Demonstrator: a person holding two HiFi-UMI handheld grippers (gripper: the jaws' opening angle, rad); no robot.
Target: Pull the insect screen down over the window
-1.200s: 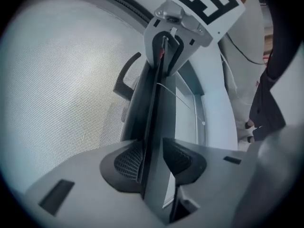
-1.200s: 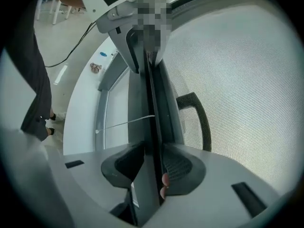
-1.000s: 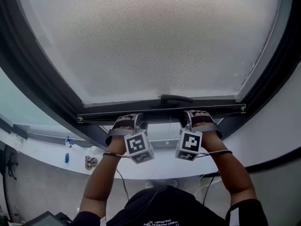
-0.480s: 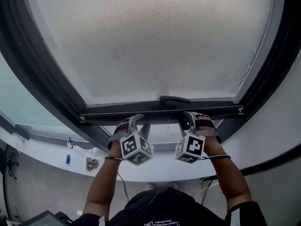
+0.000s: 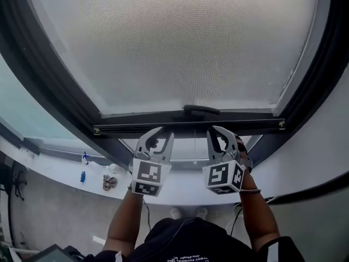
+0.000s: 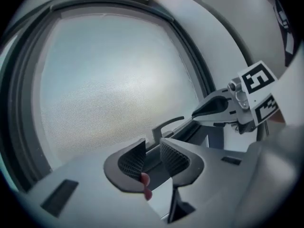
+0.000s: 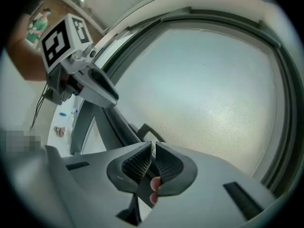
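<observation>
The insect screen (image 5: 174,42), a pale mesh, fills most of the window. Its dark bottom bar (image 5: 185,125) carries a small handle (image 5: 202,109) at mid-width. Both grippers hang just below the bar and touch nothing. My left gripper (image 5: 155,140) is left of the handle, and its jaws stand a little apart and empty (image 6: 152,152). My right gripper (image 5: 222,138) is right of the handle, and its pads are almost together with nothing between them (image 7: 154,148). Each gripper view shows the handle (image 6: 166,124) (image 7: 147,129) ahead and the other gripper off to one side.
A dark window frame (image 5: 49,91) surrounds the screen. Below the bar an uncovered strip of glass (image 5: 188,149) shows. The white sill (image 5: 60,168) holds a blue item (image 5: 83,176) and a crumpled scrap (image 5: 110,182). The person's arms and torso are underneath.
Both grippers let go of the bottom bar and dropped away below it. The bar now sits free above their tips, slightly higher in the head view.
</observation>
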